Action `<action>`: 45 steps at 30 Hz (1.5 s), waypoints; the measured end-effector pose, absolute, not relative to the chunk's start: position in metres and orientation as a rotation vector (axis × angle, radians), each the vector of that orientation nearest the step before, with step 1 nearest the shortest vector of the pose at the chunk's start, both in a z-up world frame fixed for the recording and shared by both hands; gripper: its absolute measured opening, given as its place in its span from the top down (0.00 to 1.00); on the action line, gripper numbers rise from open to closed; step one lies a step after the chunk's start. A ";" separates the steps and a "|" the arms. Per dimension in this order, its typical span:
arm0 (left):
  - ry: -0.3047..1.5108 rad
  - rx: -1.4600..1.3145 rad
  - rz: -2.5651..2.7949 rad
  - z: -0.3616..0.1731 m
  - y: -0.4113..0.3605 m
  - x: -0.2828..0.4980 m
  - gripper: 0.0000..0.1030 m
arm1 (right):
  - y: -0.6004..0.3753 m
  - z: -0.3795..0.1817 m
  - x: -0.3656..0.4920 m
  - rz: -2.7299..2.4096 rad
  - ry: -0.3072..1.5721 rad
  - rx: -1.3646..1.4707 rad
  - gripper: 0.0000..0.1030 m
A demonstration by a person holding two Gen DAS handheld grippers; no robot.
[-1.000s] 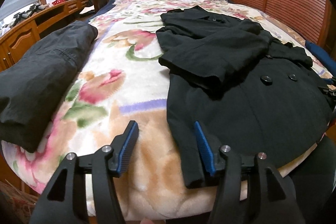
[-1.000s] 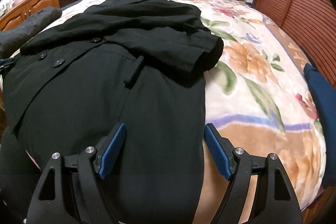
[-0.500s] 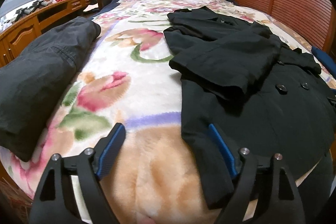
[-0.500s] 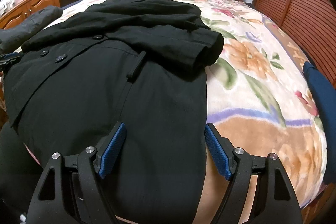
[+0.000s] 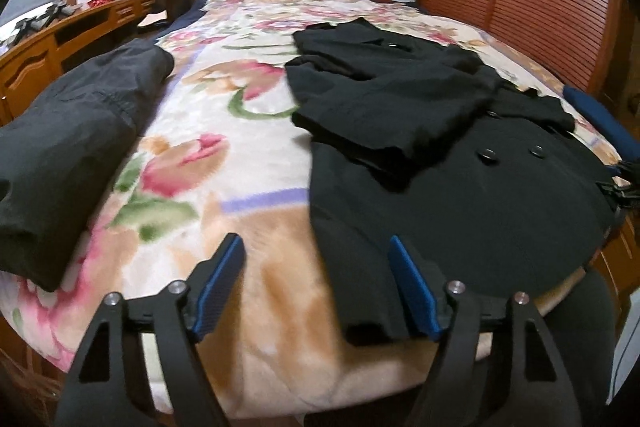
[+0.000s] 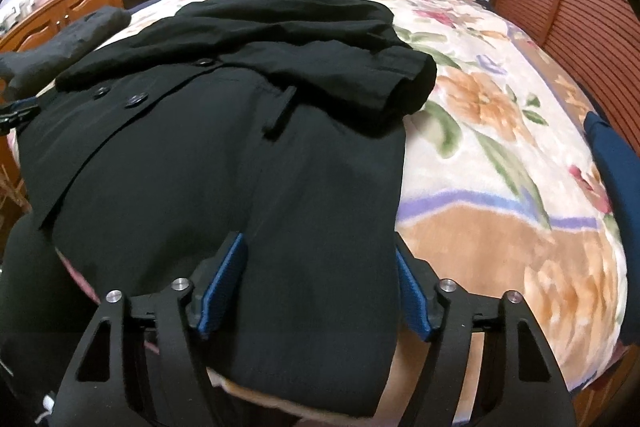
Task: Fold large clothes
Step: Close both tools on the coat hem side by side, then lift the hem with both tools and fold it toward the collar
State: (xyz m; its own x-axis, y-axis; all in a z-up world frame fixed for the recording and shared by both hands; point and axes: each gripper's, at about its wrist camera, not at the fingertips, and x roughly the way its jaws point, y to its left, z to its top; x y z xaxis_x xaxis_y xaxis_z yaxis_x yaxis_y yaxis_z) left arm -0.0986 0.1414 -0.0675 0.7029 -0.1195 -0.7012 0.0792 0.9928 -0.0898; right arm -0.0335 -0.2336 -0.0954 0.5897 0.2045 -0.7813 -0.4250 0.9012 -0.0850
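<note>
At the foot of the bed, both grippers are straddling the hem of a black coat (image 6: 224, 147). The right gripper (image 6: 320, 287), its jaws just narrowing, is standing released with the hem's right corner between its blue pads, not yet pinched. The left gripper (image 5: 316, 287), jaws widening and then drawing in again, is likewise released around the coat's left hem edge. Beyond, both sleeves are lying folded across the coat's chest on the floral blanket (image 5: 224, 131), suggesting the bottom-up fold is coming next. Another dark garment (image 5: 68, 131) is lying well apart, leftward.
</note>
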 end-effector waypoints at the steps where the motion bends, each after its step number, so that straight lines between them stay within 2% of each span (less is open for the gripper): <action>1: 0.787 -0.059 -0.123 -0.067 0.141 -0.101 0.34 | -0.234 -0.095 -0.035 0.375 0.866 -0.273 0.36; 5: 0.781 -0.045 -0.139 -0.068 0.136 -0.110 0.43 | -0.237 -0.093 -0.040 0.390 0.856 -0.249 0.46; 7: 0.781 -0.047 -0.144 -0.068 0.135 -0.111 0.50 | -0.237 -0.091 -0.042 0.406 0.842 -0.237 0.69; 8: 0.782 -0.050 -0.154 -0.068 0.134 -0.112 0.53 | -0.236 -0.089 -0.043 0.410 0.833 -0.235 0.75; 10: 0.787 -0.050 -0.194 -0.066 0.130 -0.113 0.80 | -0.235 -0.086 -0.044 0.411 0.815 -0.234 0.85; 11: 0.793 -0.033 -0.199 -0.064 0.126 -0.114 0.83 | -0.234 -0.084 -0.045 0.409 0.800 -0.233 0.87; 13: 0.785 0.010 -0.197 -0.057 0.119 -0.116 0.96 | -0.234 -0.078 -0.046 0.407 0.774 -0.225 0.90; 23: 0.588 0.030 -0.197 0.022 0.108 -0.140 1.00 | -0.236 -0.020 -0.055 0.420 0.609 -0.169 0.95; 38: 0.286 0.001 -0.206 0.150 0.110 -0.171 1.00 | -0.259 0.108 -0.093 0.433 0.340 -0.111 0.96; 45: 0.246 -0.003 -0.190 0.181 0.117 -0.143 1.00 | -0.266 0.154 -0.071 0.388 0.281 -0.110 0.96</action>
State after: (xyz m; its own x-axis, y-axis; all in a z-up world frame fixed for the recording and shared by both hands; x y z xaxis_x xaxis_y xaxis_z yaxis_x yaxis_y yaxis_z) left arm -0.1434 0.1168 0.1807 0.9521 -0.1873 -0.2417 0.1866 0.9821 -0.0258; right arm -0.0712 -0.2658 0.1542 0.8877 0.3572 -0.2905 -0.3876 0.9204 -0.0525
